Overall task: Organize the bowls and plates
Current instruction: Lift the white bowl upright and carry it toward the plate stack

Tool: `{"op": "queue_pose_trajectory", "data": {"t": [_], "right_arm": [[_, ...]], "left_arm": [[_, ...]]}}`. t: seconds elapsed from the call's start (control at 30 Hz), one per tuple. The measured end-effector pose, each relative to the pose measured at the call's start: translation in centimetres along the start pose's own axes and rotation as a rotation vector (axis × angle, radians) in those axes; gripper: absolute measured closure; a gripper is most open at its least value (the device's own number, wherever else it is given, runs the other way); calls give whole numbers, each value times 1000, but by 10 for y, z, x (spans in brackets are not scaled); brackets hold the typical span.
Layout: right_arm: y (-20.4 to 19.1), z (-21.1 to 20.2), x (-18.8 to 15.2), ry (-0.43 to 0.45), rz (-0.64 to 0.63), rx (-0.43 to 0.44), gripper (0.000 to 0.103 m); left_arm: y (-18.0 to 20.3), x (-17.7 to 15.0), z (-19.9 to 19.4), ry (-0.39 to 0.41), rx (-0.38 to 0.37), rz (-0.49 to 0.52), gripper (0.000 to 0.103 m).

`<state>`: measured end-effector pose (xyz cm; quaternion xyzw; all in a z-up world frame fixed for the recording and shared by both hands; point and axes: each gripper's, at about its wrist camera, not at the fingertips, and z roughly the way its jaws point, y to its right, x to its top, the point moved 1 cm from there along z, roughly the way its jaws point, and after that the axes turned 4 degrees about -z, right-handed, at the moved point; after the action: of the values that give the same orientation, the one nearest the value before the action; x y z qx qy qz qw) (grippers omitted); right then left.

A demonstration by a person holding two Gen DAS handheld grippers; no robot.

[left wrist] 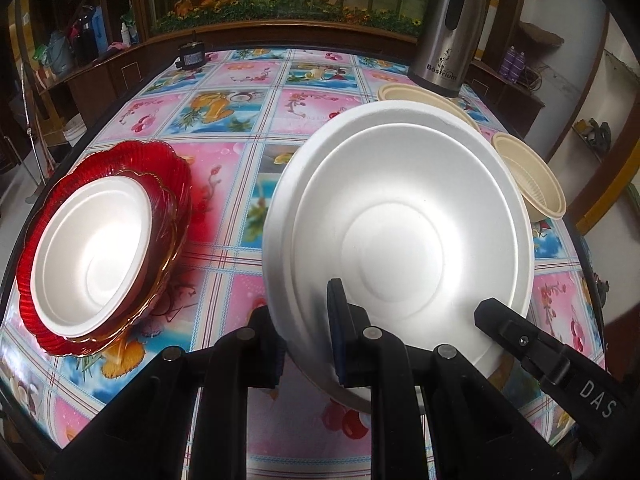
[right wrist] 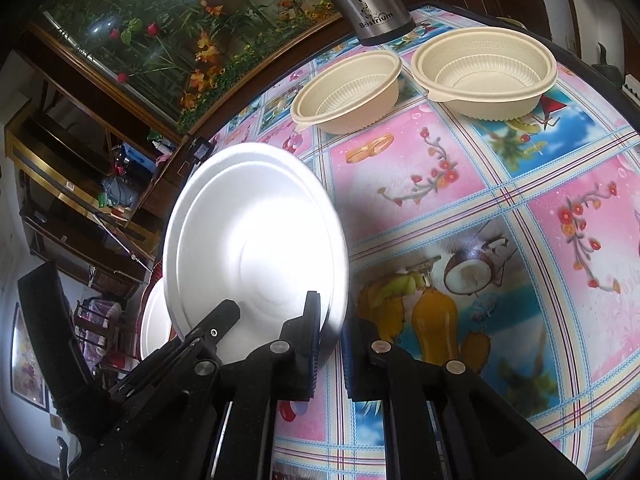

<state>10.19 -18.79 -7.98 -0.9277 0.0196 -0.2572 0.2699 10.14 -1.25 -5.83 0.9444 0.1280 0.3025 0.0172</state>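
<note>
A white foam plate [left wrist: 400, 220] is held tilted above the table. My left gripper [left wrist: 308, 340] is shut on its near rim. My right gripper [right wrist: 332, 344] is shut on the same plate [right wrist: 256, 240] at its rim; one of its fingers shows at the plate's right edge in the left wrist view [left wrist: 516, 332]. Another white foam plate [left wrist: 94, 244] lies in a stack of red glass dishes [left wrist: 168, 184] at the left. Two cream plastic bowls [right wrist: 348, 92] [right wrist: 486, 70] stand at the far right of the table.
A steel thermos [left wrist: 448, 28] stands at the table's back right, next to the cream bowls. A small black box [left wrist: 191, 56] sits at the back edge. The table has a flowered pink and blue cloth [left wrist: 240, 200]. Wooden shelves stand beyond the table.
</note>
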Motion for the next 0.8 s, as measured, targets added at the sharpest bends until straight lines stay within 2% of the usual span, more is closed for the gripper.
{"op": "queue_pose_trajectory", "data": {"t": [0.8], "right_arm": [[-14,-4,-7,14,-71,11,94]], "left_arm": [[-22,-14,-18,26,-19,-41,87]]}}
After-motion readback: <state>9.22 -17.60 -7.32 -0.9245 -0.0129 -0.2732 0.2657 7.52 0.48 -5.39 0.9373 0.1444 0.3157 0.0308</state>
